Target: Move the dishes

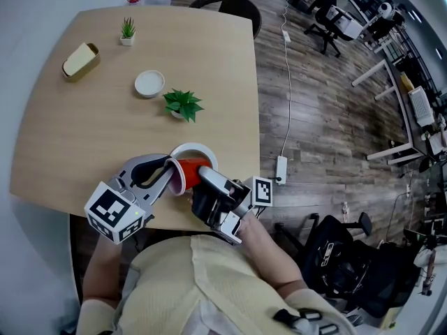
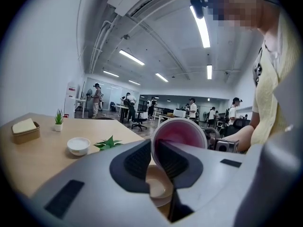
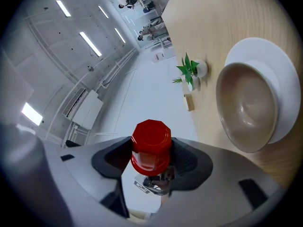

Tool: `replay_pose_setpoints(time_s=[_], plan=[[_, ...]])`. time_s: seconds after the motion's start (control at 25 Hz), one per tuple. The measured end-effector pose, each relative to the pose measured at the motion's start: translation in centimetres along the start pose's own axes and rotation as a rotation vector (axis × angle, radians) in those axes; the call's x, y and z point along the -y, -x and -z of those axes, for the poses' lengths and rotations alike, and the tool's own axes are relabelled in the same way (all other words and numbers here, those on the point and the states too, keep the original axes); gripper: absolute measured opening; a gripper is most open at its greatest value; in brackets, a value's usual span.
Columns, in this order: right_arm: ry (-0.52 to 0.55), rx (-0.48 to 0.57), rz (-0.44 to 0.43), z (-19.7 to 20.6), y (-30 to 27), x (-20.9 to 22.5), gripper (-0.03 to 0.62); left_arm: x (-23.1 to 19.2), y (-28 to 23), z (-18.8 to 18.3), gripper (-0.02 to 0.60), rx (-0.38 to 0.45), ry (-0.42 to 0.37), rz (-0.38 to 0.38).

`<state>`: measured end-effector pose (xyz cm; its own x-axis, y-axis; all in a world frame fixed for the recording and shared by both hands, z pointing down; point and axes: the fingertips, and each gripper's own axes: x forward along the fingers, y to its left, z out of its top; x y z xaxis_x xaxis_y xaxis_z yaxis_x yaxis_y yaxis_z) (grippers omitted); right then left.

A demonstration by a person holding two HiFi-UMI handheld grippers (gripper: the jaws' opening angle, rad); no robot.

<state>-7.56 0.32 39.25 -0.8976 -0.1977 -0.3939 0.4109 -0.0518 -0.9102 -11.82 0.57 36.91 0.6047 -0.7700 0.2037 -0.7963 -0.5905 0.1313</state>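
A red cup [image 1: 188, 175] hangs on its side just above a tan bowl [image 3: 244, 108] that sits on a white plate [image 1: 204, 149] near the table's front edge. My left gripper [image 1: 170, 178] comes in from the left and is shut on the cup's rim [image 2: 177, 132], one finger inside the mouth and one outside. My right gripper [image 1: 204, 179] comes in from the right and is shut on the cup's body. In the right gripper view the cup's base [image 3: 150, 143] faces the camera between the pads. The bowl [image 2: 156, 188] shows below the left jaws.
On the wooden table [image 1: 84, 152] farther back are a leafy green plant [image 1: 183, 105], a small white dish [image 1: 149, 84], a tan box [image 1: 80, 60] and a small potted plant [image 1: 127, 30]. The table's right edge [image 1: 255, 117] drops to wood floor. A dark chair [image 1: 230, 5] stands behind.
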Motion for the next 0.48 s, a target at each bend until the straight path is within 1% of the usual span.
replay_pose_setpoints(time_s=[0.12,0.36,0.48], plan=[[0.004,-0.001,0.001,0.03,0.12,-0.12,0.252,0.21,0.08,-0.31,0.051,0.007,0.011,0.02],[0.03,-0.006,0.013,-0.15,0.3,-0.06,0.259,0.61,-0.01,-0.75,0.044,-0.001,-0.044,0.057],[0.033,0.003,0.009,-0.46,0.39,-0.35,0.268,0.57,-0.02,-0.94,0.043,0.006,-0.05,0.06]])
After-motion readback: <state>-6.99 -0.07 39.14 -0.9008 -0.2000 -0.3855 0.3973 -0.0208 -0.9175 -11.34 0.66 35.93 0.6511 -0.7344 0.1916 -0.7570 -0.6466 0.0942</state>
